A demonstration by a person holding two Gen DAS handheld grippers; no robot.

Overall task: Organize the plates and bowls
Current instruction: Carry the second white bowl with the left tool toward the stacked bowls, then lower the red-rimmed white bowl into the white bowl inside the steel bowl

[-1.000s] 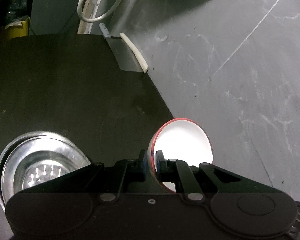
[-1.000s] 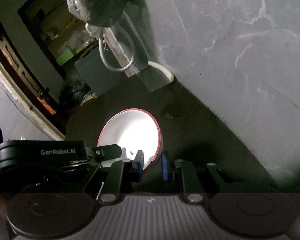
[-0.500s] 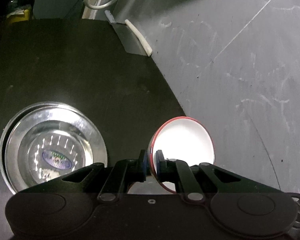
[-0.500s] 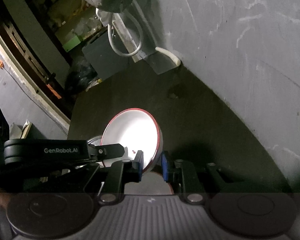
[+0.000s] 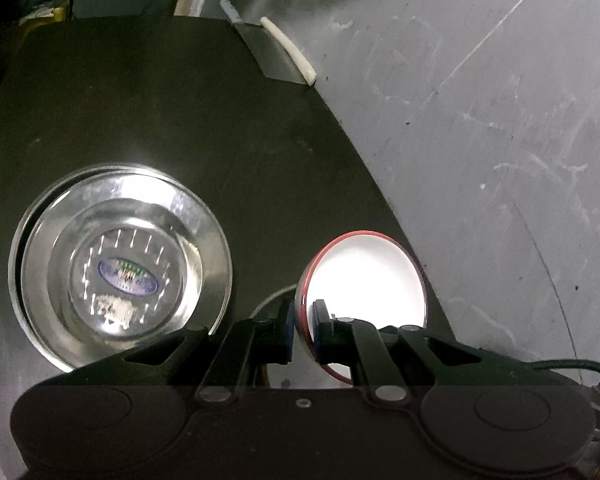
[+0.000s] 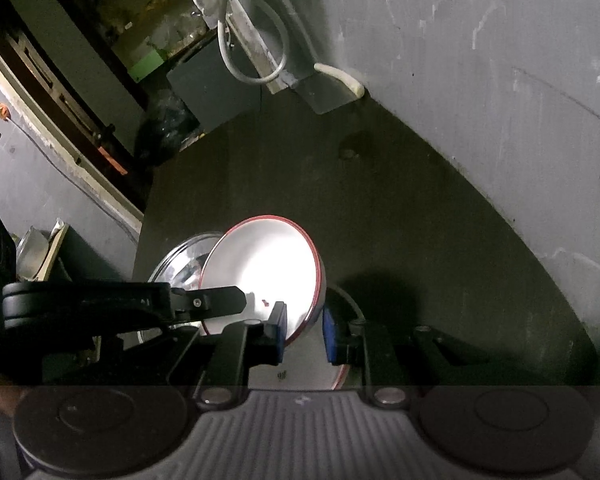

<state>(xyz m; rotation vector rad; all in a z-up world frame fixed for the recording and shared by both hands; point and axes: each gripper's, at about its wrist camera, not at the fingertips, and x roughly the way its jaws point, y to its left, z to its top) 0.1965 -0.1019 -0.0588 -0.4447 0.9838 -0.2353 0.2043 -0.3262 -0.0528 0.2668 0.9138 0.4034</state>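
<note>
Here the left gripper has its fingers clamped on the near rim of the red-rimmed white bowl — tilted above the dark table. The right gripper straddles the same bowl's edge, fingers apart — steel bowls sit left.

The scene is dimly lit; glare blows out the white bowl ahead of the gripper, and edges are bent by fisheye distortion.
</note>
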